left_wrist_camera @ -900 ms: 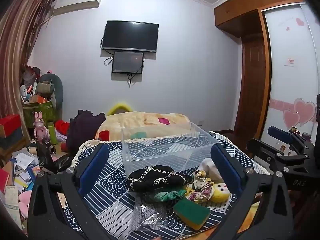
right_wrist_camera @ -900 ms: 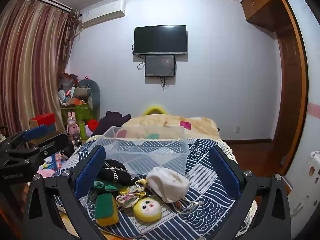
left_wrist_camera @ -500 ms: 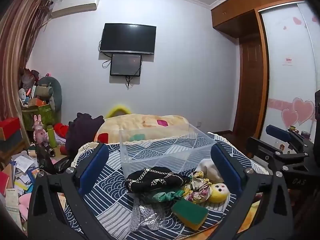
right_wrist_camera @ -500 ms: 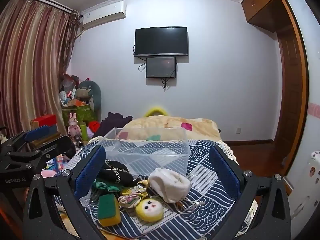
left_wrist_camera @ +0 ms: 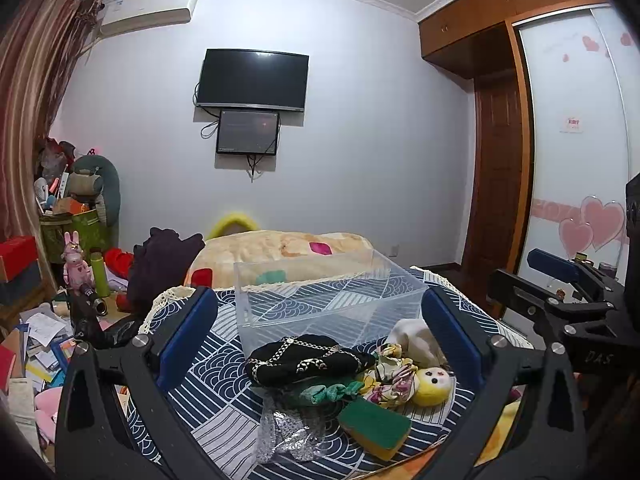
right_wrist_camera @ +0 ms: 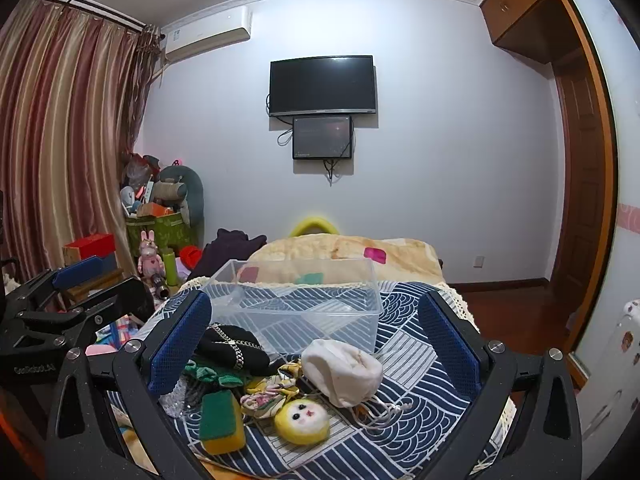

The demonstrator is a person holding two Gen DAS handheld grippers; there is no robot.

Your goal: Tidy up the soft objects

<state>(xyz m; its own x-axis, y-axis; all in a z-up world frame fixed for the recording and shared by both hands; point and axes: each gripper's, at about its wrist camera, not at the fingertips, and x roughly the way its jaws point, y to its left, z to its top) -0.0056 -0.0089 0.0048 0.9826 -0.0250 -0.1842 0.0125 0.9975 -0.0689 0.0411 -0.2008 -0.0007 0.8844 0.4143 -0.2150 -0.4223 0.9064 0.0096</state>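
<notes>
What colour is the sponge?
The sponge is green on top, yellow underneath; clearest in the right wrist view.

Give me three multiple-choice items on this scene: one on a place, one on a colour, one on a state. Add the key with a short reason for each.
1. Where does the white pouch lie?
A. inside the clear plastic bin
B. on the patterned cloth in front of the clear plastic bin
C. on the floor

2. What colour is the top of the sponge?
A. green
B. red
C. white

3. How does the right hand-held gripper stand?
A. shut on the pouch
B. shut on nothing
C. open, holding nothing

Key: 1 B, the pouch rests on the patterned cloth on the near side of the bin; 2 A, green layer over yellow; 3 C, its blue pads stand wide apart with the pile between them untouched.
</notes>
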